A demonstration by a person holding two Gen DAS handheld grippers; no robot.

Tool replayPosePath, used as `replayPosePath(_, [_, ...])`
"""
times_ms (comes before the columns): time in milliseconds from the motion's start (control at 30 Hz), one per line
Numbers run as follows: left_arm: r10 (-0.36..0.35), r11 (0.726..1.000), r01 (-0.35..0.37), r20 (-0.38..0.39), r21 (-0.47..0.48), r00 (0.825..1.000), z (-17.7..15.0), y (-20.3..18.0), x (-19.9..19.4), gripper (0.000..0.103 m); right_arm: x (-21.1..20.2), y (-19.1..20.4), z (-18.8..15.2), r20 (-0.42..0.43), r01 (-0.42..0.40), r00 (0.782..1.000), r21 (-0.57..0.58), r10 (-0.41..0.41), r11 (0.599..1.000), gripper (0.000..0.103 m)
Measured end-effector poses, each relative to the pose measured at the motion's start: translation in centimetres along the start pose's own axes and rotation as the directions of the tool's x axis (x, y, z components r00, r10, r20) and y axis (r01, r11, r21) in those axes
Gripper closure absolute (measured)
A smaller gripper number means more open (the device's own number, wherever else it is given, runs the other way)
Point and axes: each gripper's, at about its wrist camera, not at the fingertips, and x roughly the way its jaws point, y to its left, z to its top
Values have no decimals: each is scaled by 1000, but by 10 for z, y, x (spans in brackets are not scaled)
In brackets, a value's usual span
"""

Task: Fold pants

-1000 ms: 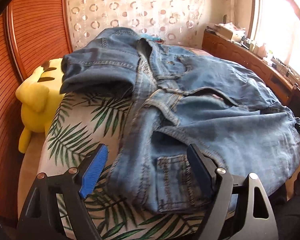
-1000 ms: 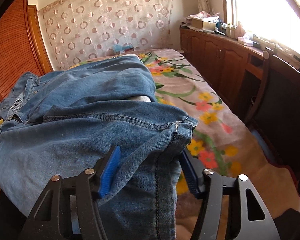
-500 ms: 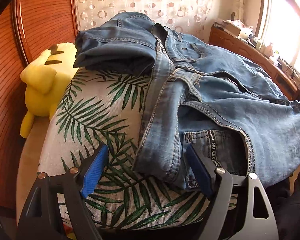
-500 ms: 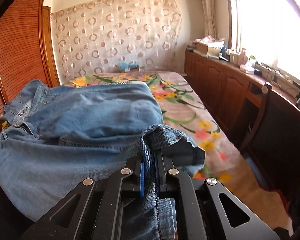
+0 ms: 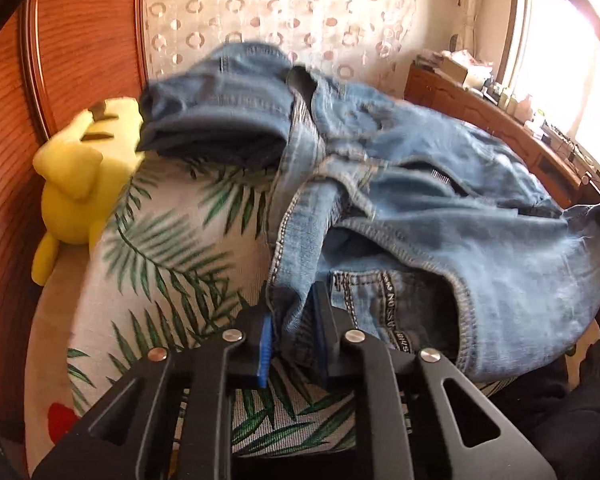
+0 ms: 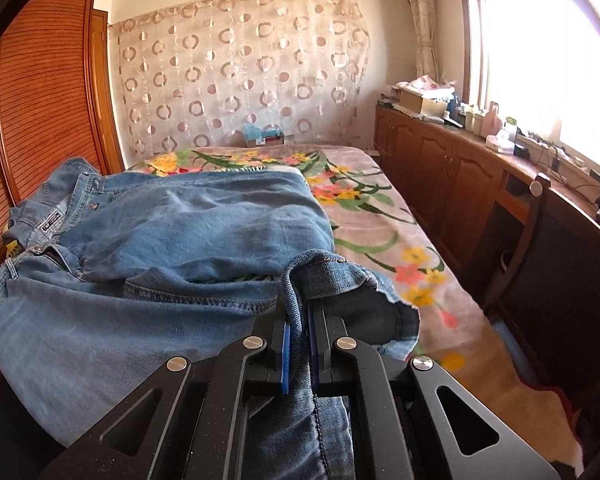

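Blue denim pants (image 5: 440,216) lie spread across the bed, waistband toward the wooden headboard side. My left gripper (image 5: 292,332) is shut on the pants' waistband edge near the near corner of the leaf-print pillow. In the right wrist view the pants (image 6: 160,240) stretch to the left. My right gripper (image 6: 299,344) is shut on a leg hem of the pants, which bunches up above the blue pads and hangs down between the fingers.
A yellow plush toy (image 5: 80,184) lies beside the leaf-print pillow (image 5: 172,248) against the wooden wardrobe. The floral bedspread (image 6: 380,216) extends right. Wooden cabinets (image 6: 452,176) with clutter run under the window, and a dark chair (image 6: 560,264) stands by the bed.
My left gripper closed on the waistband edge; it was open half a second ago. My right gripper, which closed on the hem earlier, has lifted it slightly.
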Motion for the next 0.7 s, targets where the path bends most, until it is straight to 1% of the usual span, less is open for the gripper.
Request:
replayPosePath(100, [-11, 1000, 10, 52, 12, 999, 12, -4, -17, 88, -5, 3, 12, 32, 6, 999, -22, -5, 1000, 97])
replayPosePath(200, [-14, 999, 9, 97, 46, 995, 31, -12, -27, 89, -7, 9, 23, 64, 15, 998, -58, -11, 998, 97])
replayPosePath(367, [-28, 996, 13, 168, 88, 985, 71, -24, -33, 90, -6, 20, 45, 134, 33, 991, -104, -19, 994, 97])
replayPosePath(467, [-33, 994, 12, 189, 113, 981, 91, -32, -28, 90, 3, 27, 58, 158, 13, 987, -107, 4, 994, 98])
replayPosePath(567, [-30, 993, 7, 191, 120, 981, 103, -37, -21, 90, 24, 41, 65, 141, -25, 989, -133, 44, 991, 98])
replayPosePath(600, [-30, 993, 7, 187, 120, 982, 105, -38, -18, 90, 34, 47, 63, 115, -52, 991, -149, 70, 987, 98])
replayPosePath(667, [-31, 992, 9, 175, 123, 984, 106, -40, -11, 90, 56, 59, 55, 62, -82, 994, -180, 95, 980, 97])
replayPosePath(700, [-32, 992, 10, 169, 126, 985, 105, -42, -9, 90, 68, 65, 48, 21, -104, 994, -196, 110, 975, 98])
